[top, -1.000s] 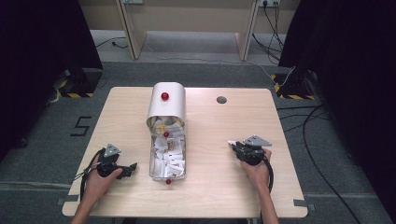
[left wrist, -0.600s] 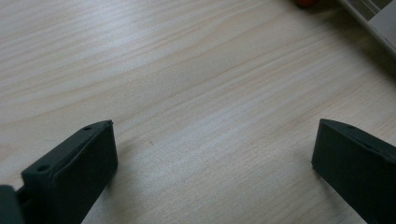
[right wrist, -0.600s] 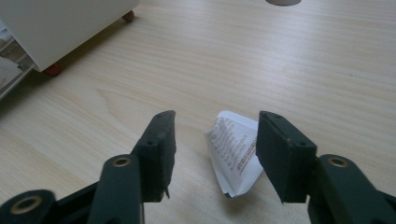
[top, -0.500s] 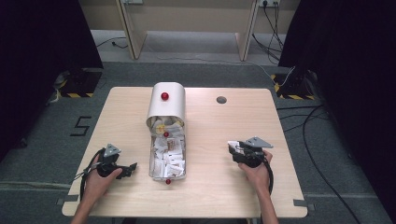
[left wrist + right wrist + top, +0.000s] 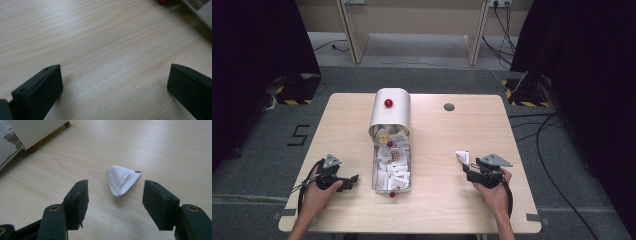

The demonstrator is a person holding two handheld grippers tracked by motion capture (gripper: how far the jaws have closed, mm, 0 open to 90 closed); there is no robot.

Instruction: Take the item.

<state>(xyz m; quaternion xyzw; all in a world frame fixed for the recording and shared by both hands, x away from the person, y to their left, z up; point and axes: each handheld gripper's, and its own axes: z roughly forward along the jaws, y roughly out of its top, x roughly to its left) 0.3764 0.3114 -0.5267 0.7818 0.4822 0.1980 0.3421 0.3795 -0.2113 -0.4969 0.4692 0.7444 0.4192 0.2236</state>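
In the right gripper view the right hand-held gripper (image 5: 115,202), jaws just opened and holding nothing, has the white packet (image 5: 122,179) lying free on the tabletop (image 5: 175,150) just beyond its tips at frame centre, printed text too small to read, the open left hand-held gripper (image 5: 346,181) well apart.

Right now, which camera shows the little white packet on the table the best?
The right gripper view: the white packet lies close up on the table, just beyond the open right gripper, with its printed lines visible. The high view shows it as a small white shape beside that gripper.
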